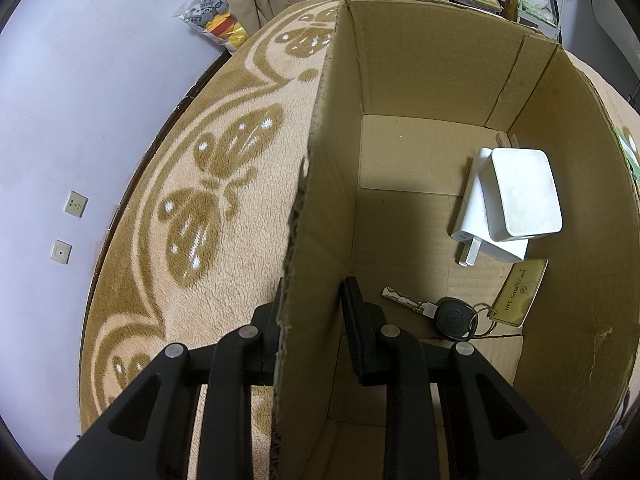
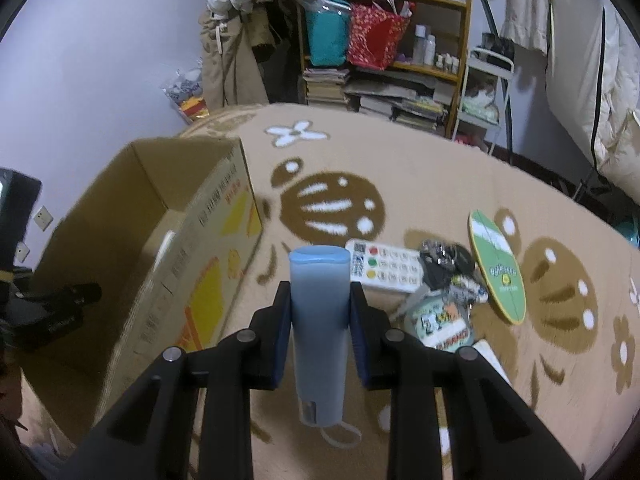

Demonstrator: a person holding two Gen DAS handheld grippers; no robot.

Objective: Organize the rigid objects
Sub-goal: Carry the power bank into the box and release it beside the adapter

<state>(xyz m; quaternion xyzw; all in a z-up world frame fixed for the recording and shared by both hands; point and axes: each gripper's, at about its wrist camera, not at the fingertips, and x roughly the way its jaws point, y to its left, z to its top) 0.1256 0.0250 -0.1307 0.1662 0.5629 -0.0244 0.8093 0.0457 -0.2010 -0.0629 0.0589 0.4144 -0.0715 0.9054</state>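
My left gripper [image 1: 312, 312] is shut on the near left wall of the open cardboard box [image 1: 320, 168], one finger outside and one inside. On the box floor lie two white chargers [image 1: 516, 196], a key with a black fob [image 1: 452, 318] and a gold NFC card tag [image 1: 520, 296]. In the right wrist view, my right gripper [image 2: 320, 292] is shut on a pale blue cylinder [image 2: 319, 320] with a strap loop, held above the blanket. The cardboard box [image 2: 168, 248] stands to its left.
On the beige flower-patterned blanket [image 2: 400, 184], right of the held cylinder, lie a white remote [image 2: 384, 268], a dark key bunch [image 2: 444, 264], a green oval disc [image 2: 498, 268] and a round printed tin [image 2: 440, 324]. Shelves with books and bags stand behind.
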